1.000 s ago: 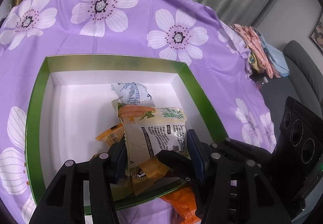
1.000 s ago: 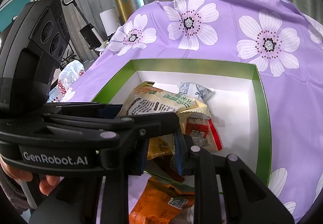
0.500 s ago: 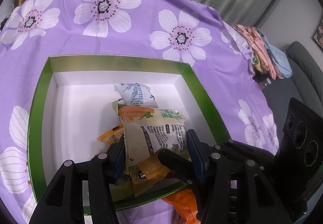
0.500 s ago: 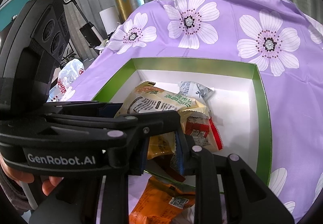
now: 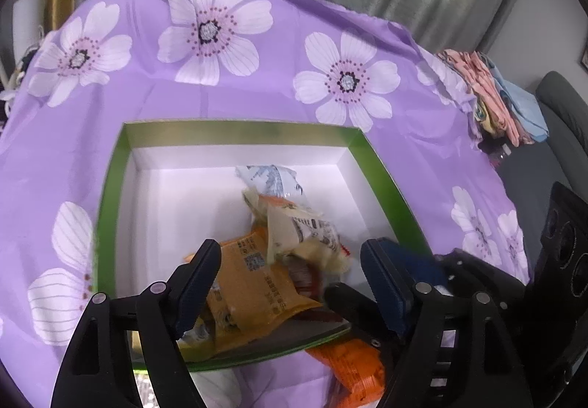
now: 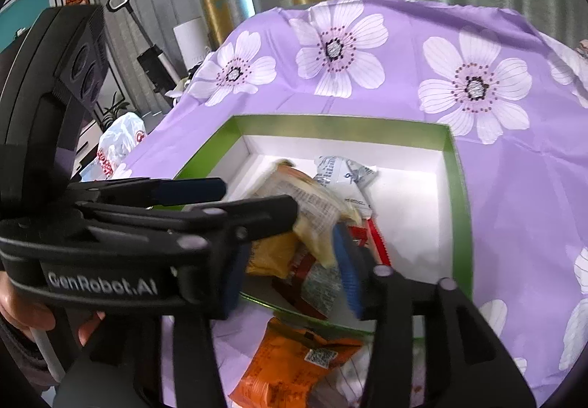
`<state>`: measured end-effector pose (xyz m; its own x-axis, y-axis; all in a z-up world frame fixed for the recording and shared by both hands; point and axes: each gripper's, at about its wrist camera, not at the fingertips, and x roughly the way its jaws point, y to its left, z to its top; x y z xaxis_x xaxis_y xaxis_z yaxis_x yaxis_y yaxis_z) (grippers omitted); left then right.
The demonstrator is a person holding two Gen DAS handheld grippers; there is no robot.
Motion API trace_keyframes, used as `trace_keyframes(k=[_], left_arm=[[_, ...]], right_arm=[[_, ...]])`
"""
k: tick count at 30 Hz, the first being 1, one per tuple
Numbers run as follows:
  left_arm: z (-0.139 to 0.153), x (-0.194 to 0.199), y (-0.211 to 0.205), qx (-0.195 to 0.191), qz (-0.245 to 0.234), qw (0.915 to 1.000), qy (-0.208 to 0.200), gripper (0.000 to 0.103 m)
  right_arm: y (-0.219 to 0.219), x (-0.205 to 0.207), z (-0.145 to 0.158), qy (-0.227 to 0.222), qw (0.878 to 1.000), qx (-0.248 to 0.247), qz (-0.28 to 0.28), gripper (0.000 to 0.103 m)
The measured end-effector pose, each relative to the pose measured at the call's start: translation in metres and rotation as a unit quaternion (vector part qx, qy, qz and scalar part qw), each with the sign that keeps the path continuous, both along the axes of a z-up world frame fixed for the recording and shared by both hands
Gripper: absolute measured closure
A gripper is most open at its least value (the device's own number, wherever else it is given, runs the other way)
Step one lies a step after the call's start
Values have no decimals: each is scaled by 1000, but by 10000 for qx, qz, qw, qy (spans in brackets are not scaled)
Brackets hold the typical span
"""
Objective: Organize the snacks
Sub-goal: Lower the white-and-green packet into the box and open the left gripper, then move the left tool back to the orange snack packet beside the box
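A green-rimmed box (image 5: 235,132) with a white inside lies on the purple flowered cloth. A pile of snack packets sits in its near half: a cream packet (image 5: 305,231) on top, a yellow-orange one (image 5: 257,279), and a white-blue one (image 5: 272,180) behind. My left gripper (image 5: 290,272) hangs over the pile with its jaws opening, and the packets lie loose between them. My right gripper (image 6: 290,272) is opening too, over the yellow-orange packet (image 6: 272,257) and a red packet (image 6: 371,235), with its pads off them. An orange packet (image 6: 294,364) lies outside the box (image 6: 330,123), by its near rim.
The left gripper (image 6: 255,197) crosses the left side of the right wrist view, with a hand (image 6: 22,312) under it. Folded clothes (image 5: 492,99) and a grey sofa (image 5: 562,107) are beyond the table's right edge. A white plastic bag (image 6: 117,147) lies off the left edge.
Both grippers' jaws have spread apart. The cream packet has left the left gripper's pads and dropped onto the pile in the box. The right gripper has let go of the yellow-orange packet.
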<state>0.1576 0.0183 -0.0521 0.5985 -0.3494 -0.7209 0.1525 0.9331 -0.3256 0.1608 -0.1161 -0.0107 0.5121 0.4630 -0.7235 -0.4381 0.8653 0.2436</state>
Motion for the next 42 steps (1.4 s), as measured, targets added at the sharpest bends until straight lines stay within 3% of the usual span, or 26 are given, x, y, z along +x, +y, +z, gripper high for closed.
trace_keyframes(k=[2,4,7,16,30,42], left_arm=[[6,-7,1,48,35,10000,-72,11],[12,-14,2,65,52,9998,-158,9],[22,-27,1,125,39,9995,-277,5],[43,-71,0,147,19,9984,-539,4],[35,-125,-5,-55,-12,9995,-320,3],[11,-143,-11,-168,-14,9998,44,3]], right_arm=[[-3,-6,7,-112,9999,-55,-105,40],[-6,-11,13,-209,9995,-95,-204,29],[-11,-22,24,-369,9985,-166,-373,21],[-29,-60,48,-655,9936,-436,-812,6],[-49,-119,62,-706,9925,-402,-917,5],[-52,-147,47,-440,9942,-531,-827,5]])
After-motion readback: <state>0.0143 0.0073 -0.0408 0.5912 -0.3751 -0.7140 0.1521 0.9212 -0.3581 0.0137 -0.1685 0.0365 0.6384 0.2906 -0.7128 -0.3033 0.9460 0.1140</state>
